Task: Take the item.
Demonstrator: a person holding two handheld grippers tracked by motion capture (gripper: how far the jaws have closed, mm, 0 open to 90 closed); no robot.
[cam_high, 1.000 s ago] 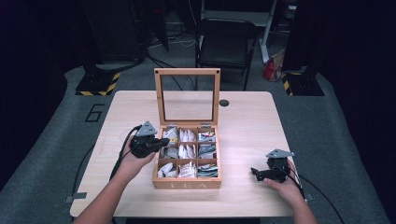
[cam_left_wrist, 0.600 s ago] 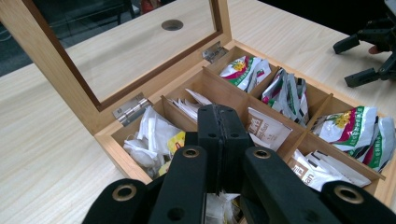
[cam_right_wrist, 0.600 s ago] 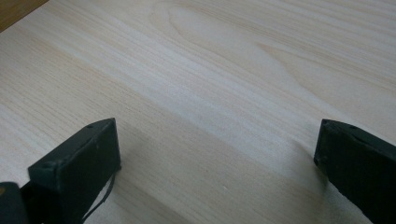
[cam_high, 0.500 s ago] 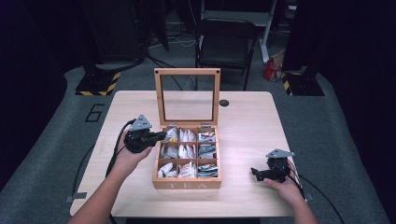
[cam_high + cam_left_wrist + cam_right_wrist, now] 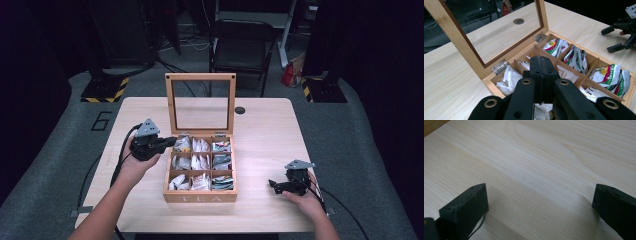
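An open wooden tea box (image 5: 200,197) with a glass lid (image 5: 200,77) standing upright sits mid-table, its compartments packed with tea bags (image 5: 200,162). My left gripper (image 5: 172,142) hovers at the box's back left corner with its jaws pressed together. In the left gripper view the left gripper (image 5: 541,60) hangs over the white tea bags (image 5: 507,80) of the corner compartment, and no bag sticks out at its tips. White paper shows under the jaws; I cannot tell whether it is held. My right gripper (image 5: 274,186) rests on the table at the front right, jaws wide apart over bare wood (image 5: 540,200).
The light wooden table (image 5: 265,135) has a round cable hole (image 5: 240,110) behind the box. A black chair (image 5: 242,47) stands beyond the far edge. In the left gripper view the right gripper (image 5: 614,38) lies past the box's far side.
My left gripper has lifted and drifted a little toward the back of the box, jaws staying shut. The right hand has not moved.
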